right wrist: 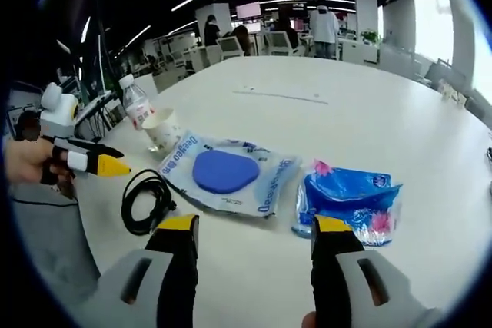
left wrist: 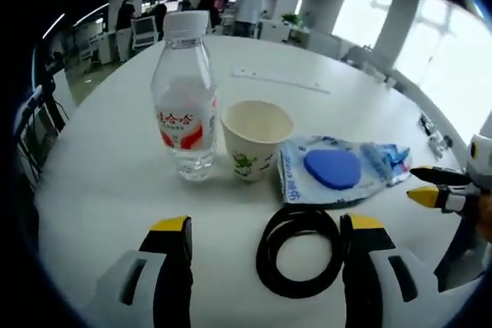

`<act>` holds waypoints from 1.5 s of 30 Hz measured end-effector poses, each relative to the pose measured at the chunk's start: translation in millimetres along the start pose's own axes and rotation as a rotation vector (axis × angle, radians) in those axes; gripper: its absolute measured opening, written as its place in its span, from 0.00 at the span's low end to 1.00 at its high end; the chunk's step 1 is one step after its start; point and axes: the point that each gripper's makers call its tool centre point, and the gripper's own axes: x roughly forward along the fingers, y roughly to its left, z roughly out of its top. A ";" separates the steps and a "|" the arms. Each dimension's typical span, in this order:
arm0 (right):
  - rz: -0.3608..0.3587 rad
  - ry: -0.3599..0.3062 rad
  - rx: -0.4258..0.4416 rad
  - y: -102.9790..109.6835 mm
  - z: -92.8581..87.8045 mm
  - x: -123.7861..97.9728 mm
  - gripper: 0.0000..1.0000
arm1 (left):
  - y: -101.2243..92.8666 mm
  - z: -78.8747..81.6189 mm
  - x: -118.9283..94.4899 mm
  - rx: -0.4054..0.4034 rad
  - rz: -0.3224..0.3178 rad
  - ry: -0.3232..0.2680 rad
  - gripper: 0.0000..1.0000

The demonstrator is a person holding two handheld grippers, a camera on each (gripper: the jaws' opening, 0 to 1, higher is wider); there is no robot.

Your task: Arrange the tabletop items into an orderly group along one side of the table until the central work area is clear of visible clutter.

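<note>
We see the left gripper (left wrist: 265, 236) spread, the cable (left wrist: 300, 251) coiled on the table (left wrist: 108, 174) between its fingers. The right gripper (right wrist: 251, 236) gapes too, just short of the pouch (right wrist: 227, 174) and blue pack (right wrist: 350, 201); bottle (left wrist: 184, 105) and cup (left wrist: 254, 137) stand beyond.

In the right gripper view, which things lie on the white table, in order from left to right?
Clear plastic water bottle with a red label → white paper cup → flat clear packet holding a blue oval pad → crumpled blue plastic packet with pink print. The coiled black cable lies nearer, below the bottle and cup.
</note>
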 end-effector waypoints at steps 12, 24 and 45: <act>0.038 0.005 0.023 21.1 -4.6 4.0 0.54 | 7.6 -15.4 -10.7 -0.046 0.008 -0.003 0.70; 0.134 0.069 0.021 70.2 -17.7 29.2 0.49 | 4.5 -36.3 -21.2 -0.081 0.006 0.000 0.65; 0.210 0.138 0.062 115.2 -24.6 60.3 0.48 | 9.1 -40.3 -18.0 -0.099 -0.003 0.014 0.57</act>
